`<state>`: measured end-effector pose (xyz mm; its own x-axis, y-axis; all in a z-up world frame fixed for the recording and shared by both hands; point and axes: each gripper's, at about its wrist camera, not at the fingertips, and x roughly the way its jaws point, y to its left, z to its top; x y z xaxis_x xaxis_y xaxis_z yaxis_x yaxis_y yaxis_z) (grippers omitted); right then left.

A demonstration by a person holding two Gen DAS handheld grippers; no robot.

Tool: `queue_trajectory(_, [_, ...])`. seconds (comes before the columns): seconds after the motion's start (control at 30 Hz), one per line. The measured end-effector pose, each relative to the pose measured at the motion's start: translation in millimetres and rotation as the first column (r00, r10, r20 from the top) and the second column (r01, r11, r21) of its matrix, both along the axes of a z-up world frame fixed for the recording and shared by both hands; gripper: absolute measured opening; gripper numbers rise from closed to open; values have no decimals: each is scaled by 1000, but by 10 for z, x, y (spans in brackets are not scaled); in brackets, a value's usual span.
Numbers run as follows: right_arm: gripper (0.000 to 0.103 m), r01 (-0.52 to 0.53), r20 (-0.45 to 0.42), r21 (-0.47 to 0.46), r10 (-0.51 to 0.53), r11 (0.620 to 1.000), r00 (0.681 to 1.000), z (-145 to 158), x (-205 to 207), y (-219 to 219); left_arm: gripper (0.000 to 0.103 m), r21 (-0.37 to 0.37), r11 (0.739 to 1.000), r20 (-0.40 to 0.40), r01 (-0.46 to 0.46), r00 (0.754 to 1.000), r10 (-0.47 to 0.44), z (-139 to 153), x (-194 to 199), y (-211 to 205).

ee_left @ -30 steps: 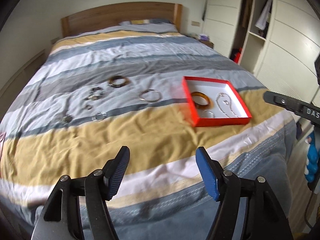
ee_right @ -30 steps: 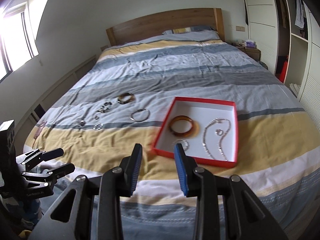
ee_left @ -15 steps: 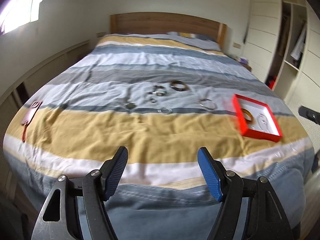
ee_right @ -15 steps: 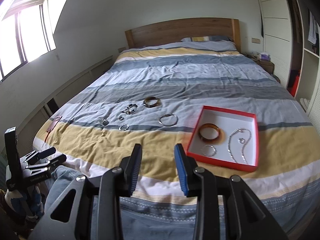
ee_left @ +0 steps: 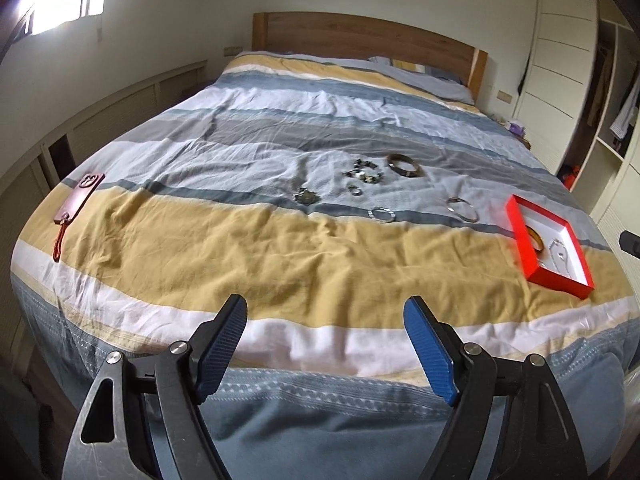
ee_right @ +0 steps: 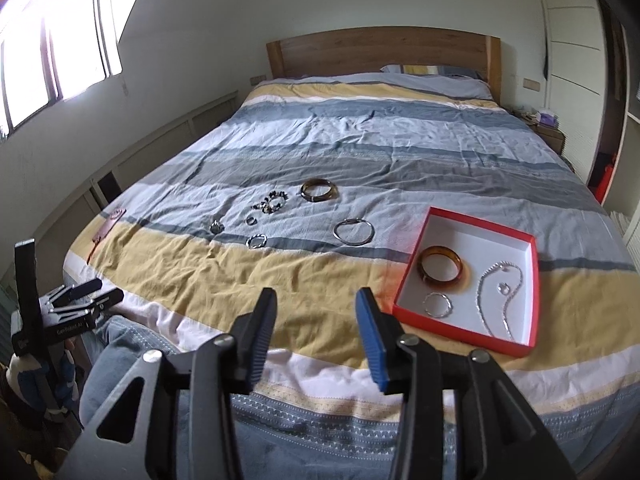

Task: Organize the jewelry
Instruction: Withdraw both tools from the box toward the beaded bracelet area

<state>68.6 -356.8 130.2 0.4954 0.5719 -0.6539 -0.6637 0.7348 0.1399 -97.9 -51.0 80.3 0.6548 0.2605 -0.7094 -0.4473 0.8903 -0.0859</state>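
Both tongs hang over the foot of the bed [ee_right: 360, 152], pointing up its length toward the wooden headboard [ee_right: 384, 50]. The left gripper [ee_left: 326, 346] fills the bottom of its own view, jaws apart and opening wider at this moment, nothing between the blue pads, only the striped duvet beyond them. The right gripper [ee_right: 316, 338] sits bottom centre of its view, jaws narrower but also spreading, and likewise empty.

In the right wrist view the red box [ee_right: 424, 236] lies right of centre on the yellow stripe. Inside it, an amber bangle [ee_right: 440, 269] sits at upper left, a small silver ring [ee_right: 438, 305] just below it, and a silver chain necklace [ee_right: 500, 296] curls down the right half.

Loose pieces lie mid-frame on the pale grey band, well apart from the box: a dark brown bangle [ee_right: 318, 190], a beaded bracelet [ee_right: 272, 203] to its left, a large thin silver hoop [ee_right: 354, 232] nearest the box, a small silver bracelet [ee_right: 257, 241], a tiny ring [ee_right: 250, 221], and a dark pendant-like piece [ee_right: 217, 226] furthest left.

In the left wrist view the same spread sits upper centre, the box at the right edge. A reddish-brown phone case [ee_left: 80, 198] with a strap rests at the bed's left side.
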Motion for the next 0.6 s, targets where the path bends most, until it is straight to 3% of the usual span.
queue_trajectory(0.6, [41,-170,-81,-118,161,978,984,-447,645,1008,78,-29,999,-70,-19,997,17,-309,642,747])
